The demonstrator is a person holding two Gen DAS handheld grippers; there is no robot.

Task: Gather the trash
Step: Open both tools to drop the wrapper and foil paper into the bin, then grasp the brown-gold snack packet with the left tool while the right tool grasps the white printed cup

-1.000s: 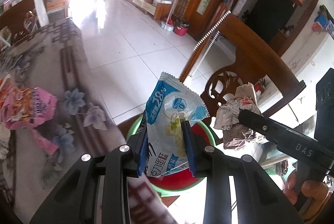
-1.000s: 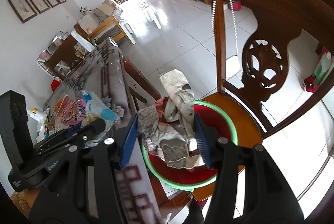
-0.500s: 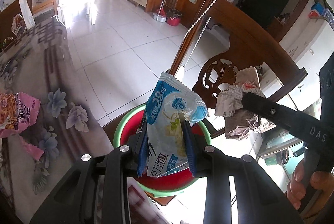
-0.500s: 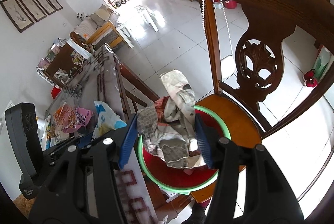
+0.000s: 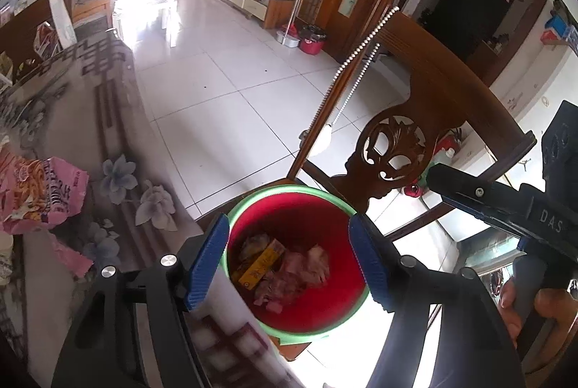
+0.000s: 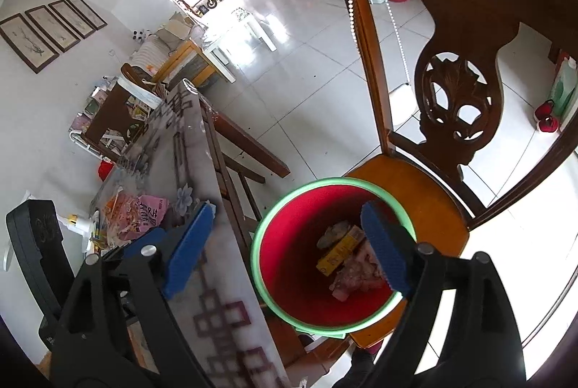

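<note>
A red bucket with a green rim (image 5: 289, 190) stands on a wooden chair seat, and shows in the right wrist view too (image 6: 274, 214). Trash lies at its bottom: a yellow box (image 5: 258, 267) and crumpled wrappers (image 5: 296, 276). My left gripper (image 5: 289, 258) is open and empty above the bucket. My right gripper (image 6: 285, 247) is open and empty above the bucket's left rim; it shows from the side in the left wrist view (image 5: 480, 196). A pink snack bag (image 5: 39, 193) lies on the table, also in the right wrist view (image 6: 141, 212).
The carved wooden chair back (image 5: 415, 120) rises right behind the bucket. The table with a flowered cloth (image 5: 115, 120) runs along the left, its edge beside the bucket. White tiled floor (image 5: 224, 99) lies beyond. More clutter sits at the table's near end (image 6: 94, 225).
Both grippers have opened. The blue-white packet has left my left gripper and the crumpled paper my right; trash now lies in the bucket.
</note>
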